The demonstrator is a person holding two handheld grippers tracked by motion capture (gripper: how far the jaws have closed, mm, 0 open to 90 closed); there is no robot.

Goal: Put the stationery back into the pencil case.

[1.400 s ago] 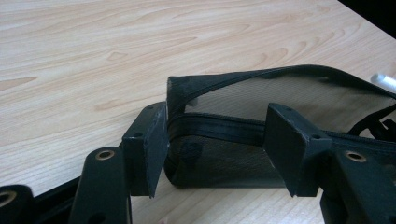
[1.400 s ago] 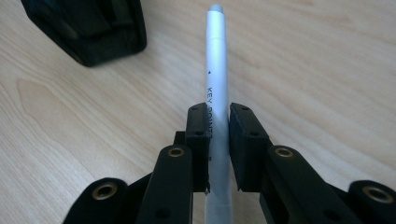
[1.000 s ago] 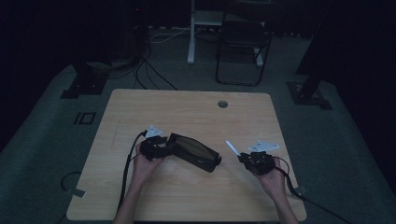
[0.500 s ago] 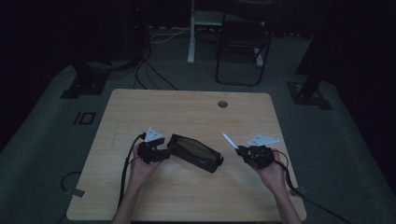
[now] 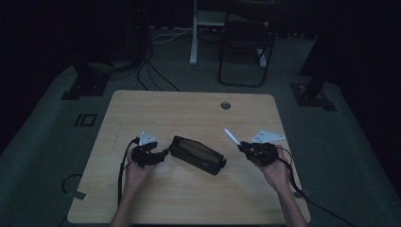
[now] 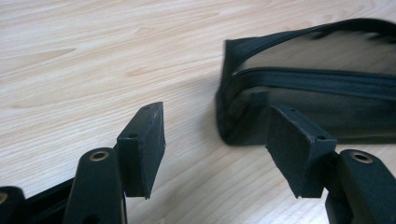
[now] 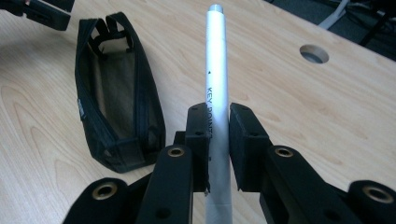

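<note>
Pouch [image 6: 322, 88] right end cut off by frame edge; pen [image 7: 217, 93] lettering partly hidden behind jaws.

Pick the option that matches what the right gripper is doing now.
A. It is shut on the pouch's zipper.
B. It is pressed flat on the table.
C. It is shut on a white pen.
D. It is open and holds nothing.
C: in the right gripper view the right gripper has its jaws closed on the barrel of the white pen, while the dark pouch lies apart on the table.
</note>
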